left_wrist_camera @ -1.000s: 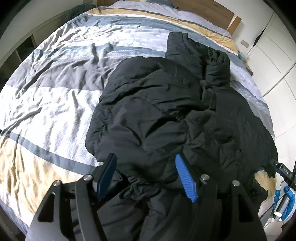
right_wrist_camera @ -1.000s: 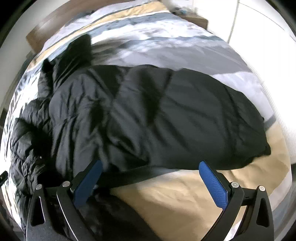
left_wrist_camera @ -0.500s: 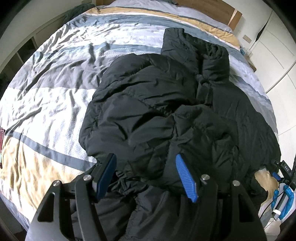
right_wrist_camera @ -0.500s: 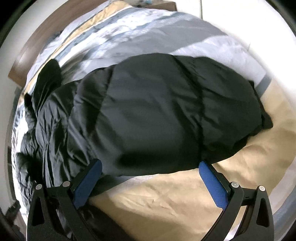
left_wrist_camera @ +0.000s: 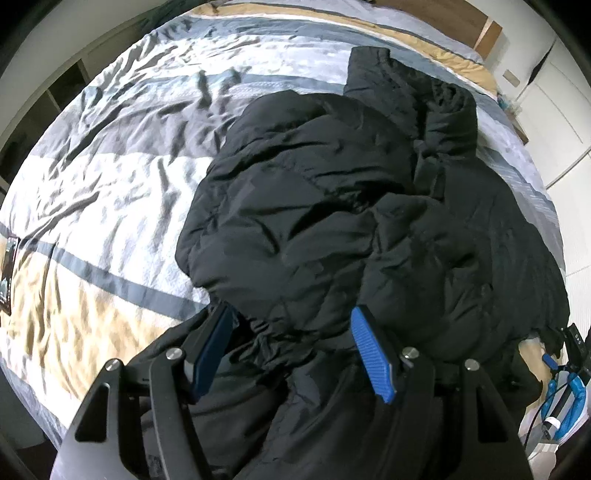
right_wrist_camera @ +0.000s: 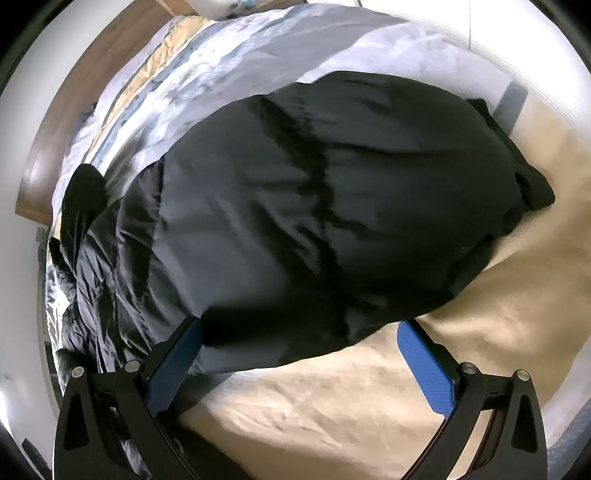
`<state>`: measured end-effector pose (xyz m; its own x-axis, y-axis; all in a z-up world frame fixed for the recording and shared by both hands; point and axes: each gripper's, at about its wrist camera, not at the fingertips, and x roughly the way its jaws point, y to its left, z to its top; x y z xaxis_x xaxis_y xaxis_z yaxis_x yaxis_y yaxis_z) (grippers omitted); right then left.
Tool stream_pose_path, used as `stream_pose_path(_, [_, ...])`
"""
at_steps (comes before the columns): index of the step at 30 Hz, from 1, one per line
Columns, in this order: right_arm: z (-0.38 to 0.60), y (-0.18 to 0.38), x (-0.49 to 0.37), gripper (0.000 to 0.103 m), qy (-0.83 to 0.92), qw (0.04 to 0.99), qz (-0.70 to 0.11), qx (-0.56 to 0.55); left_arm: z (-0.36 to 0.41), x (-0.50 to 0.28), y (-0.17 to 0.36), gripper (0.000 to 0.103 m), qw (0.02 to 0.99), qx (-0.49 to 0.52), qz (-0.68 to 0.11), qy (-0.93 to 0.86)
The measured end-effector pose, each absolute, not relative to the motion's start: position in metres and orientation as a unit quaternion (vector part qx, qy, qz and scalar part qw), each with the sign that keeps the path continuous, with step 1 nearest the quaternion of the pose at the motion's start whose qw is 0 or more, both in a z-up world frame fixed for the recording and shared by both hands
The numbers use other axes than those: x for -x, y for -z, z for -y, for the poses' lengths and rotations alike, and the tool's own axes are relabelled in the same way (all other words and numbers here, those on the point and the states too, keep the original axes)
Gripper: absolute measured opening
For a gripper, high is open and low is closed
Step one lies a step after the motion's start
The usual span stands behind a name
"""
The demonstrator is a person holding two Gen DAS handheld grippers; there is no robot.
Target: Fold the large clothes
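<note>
A black puffer jacket (left_wrist_camera: 332, 221) lies crumpled on the bed, its sleeve and collar toward the headboard. My left gripper (left_wrist_camera: 291, 314) points steeply down at the jacket's near end. A gathered bunch of the fabric fills the gap between its blue pads (left_wrist_camera: 373, 358), and more fabric drapes over its body. In the right wrist view the smooth black panel of the jacket (right_wrist_camera: 314, 206) bulges over the tan stripe of the duvet. My right gripper (right_wrist_camera: 301, 332) stands wide open at that panel's near edge, with the edge lying between its fingertips and nothing pinched.
The bed's duvet (left_wrist_camera: 110, 177) is striped grey, white and tan and is wrinkled at the left. A wooden headboard (left_wrist_camera: 487, 33) lies at the far end. White wardrobe doors (left_wrist_camera: 554, 110) stand at the right and open shelves (left_wrist_camera: 48, 96) at the left.
The right gripper has rolled and come down closer to the jacket's edge, which now reaches between its fingers. The left gripper has hardly moved and still has fabric between its pads.
</note>
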<state>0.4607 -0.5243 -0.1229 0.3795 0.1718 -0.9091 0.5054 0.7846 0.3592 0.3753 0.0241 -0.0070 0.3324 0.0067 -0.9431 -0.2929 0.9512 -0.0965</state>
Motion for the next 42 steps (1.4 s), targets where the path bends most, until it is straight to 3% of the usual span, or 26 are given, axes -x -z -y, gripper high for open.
stream_pose_path(17, [0.554, 0.145, -0.457, 0.103, 0.096, 0.747, -0.508, -0.419, -0.036, -0.362, 0.016, 0.065, 0.792, 0.132, -0.585, -0.11])
stream_pose_path(28, [0.598, 0.164, -0.448, 0.102, 0.135, 0.698, -0.376, -0.594, -0.044, -0.349, 0.019, 0.065, 0.785, 0.124, -0.595, -0.12])
stream_pose_path(30, [0.605, 0.166, -0.438, 0.096, 0.154, 0.687, -0.338, -0.624, -0.049, -0.347, 0.019, 0.065, 0.785, 0.128, -0.594, -0.122])
stream_pose_path(33, [0.61, 0.166, -0.429, 0.074, 0.175, 0.676, -0.325, -0.638, -0.056, -0.345, 0.02, 0.065, 0.784, 0.137, -0.592, -0.124])
stream_pose_path(34, [0.611, 0.164, -0.427, 0.059, 0.179, 0.677, -0.323, -0.637, -0.058, -0.344, 0.021, 0.065, 0.784, 0.14, -0.591, -0.124])
stream_pose_path(35, [0.611, 0.161, -0.425, 0.035, 0.18, 0.682, -0.319, -0.633, -0.06, -0.343, 0.021, 0.065, 0.785, 0.142, -0.591, -0.123])
stream_pose_path(36, [0.612, 0.158, -0.424, 0.026, 0.177, 0.686, -0.314, -0.632, -0.061, -0.342, 0.021, 0.065, 0.785, 0.144, -0.59, -0.122])
stream_pose_path(38, [0.615, 0.149, -0.424, 0.015, 0.174, 0.697, -0.316, -0.62, -0.063, -0.34, 0.022, 0.065, 0.786, 0.147, -0.589, -0.119])
stream_pose_path(42, [0.612, 0.117, -0.437, 0.008, 0.15, 0.735, -0.321, -0.578, -0.069, -0.335, 0.023, 0.065, 0.789, 0.158, -0.583, -0.114])
